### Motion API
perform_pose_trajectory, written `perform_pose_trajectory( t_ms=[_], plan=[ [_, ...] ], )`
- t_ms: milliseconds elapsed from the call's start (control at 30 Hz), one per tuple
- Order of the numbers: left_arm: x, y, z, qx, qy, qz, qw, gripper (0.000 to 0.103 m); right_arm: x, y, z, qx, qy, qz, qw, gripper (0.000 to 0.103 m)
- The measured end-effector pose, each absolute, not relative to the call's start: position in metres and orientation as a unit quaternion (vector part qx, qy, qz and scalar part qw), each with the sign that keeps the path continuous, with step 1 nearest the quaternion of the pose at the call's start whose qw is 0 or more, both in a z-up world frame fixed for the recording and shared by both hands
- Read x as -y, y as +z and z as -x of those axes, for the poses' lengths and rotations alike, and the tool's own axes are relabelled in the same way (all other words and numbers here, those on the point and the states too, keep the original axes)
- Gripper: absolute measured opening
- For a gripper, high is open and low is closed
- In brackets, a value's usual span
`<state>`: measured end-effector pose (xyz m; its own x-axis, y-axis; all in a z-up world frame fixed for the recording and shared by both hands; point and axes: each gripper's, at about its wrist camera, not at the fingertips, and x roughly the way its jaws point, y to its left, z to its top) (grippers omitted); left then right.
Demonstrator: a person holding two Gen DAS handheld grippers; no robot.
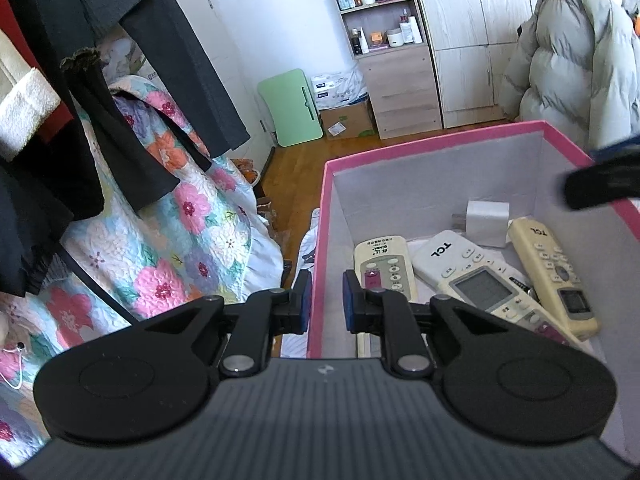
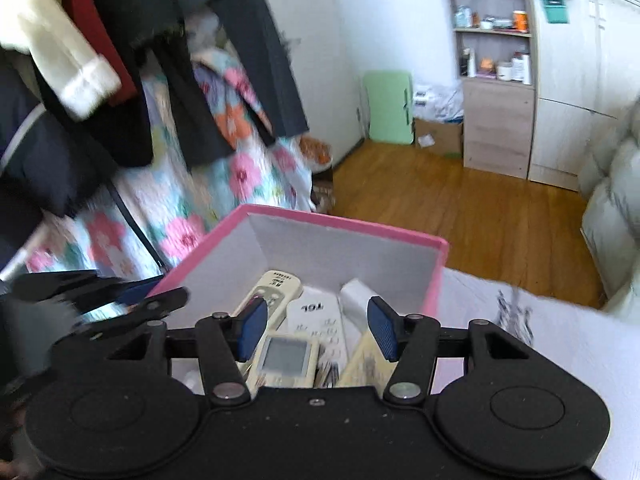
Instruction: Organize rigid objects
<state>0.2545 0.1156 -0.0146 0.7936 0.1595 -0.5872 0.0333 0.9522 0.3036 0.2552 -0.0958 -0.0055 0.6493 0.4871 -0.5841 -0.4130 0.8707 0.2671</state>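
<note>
A pink-rimmed box (image 1: 436,142) with grey inner walls holds three white and cream remote controls (image 1: 476,276) and a white charger block (image 1: 486,222). My left gripper (image 1: 326,300) straddles the box's left wall (image 1: 320,264), one finger outside and one inside; whether the pads press it I cannot tell. My right gripper (image 2: 318,326) is open and empty, hovering over the box (image 2: 344,226) above the remotes (image 2: 286,354). The right gripper's tip shows at the left wrist view's right edge (image 1: 600,184).
A floral quilt (image 1: 180,216) and hanging dark clothes (image 1: 120,80) stand to the left. Wooden floor (image 2: 460,200), a shelf unit (image 1: 384,40), a green folded table (image 1: 292,108) and a grey puffer coat (image 1: 576,60) lie beyond. A white cloth surface (image 2: 540,340) lies under the box.
</note>
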Motion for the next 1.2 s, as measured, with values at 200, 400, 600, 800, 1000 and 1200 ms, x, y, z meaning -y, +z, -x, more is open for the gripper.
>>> perform_pose_trajectory(
  t_ms=[200, 400, 600, 800, 1000, 1200],
  plan=[
    [-0.116, -0.015, -0.256, -0.325, 0.042, -0.149, 0.933, 0.015, 0.135, -0.001, -0.213, -0.296, 0.240, -0.102, 0.919, 0.061],
    [-0.116, -0.014, -0.257, -0.325, 0.056, -0.149, 0.932, 0.015, 0.147, -0.001, -0.186, -0.269, 0.225, -0.111, 0.930, 0.061],
    [-0.123, -0.007, -0.257, -0.337, 0.063, -0.116, 0.932, 0.016, 0.147, 0.010, -0.146, -0.242, 0.217, -0.081, 0.942, 0.061],
    [-0.120, 0.020, -0.229, -0.321, 0.071, -0.101, 0.939, 0.021, 0.154, 0.017, -0.126, -0.221, 0.198, -0.068, 0.953, 0.061],
    [-0.103, 0.046, -0.185, -0.296, 0.058, -0.080, 0.950, 0.046, 0.155, 0.024, -0.110, -0.215, 0.174, -0.049, 0.960, 0.061],
    [-0.077, 0.063, -0.141, -0.283, 0.039, -0.095, 0.954, 0.055, 0.165, 0.024, -0.092, -0.213, 0.164, -0.050, 0.962, 0.061]
  ],
)
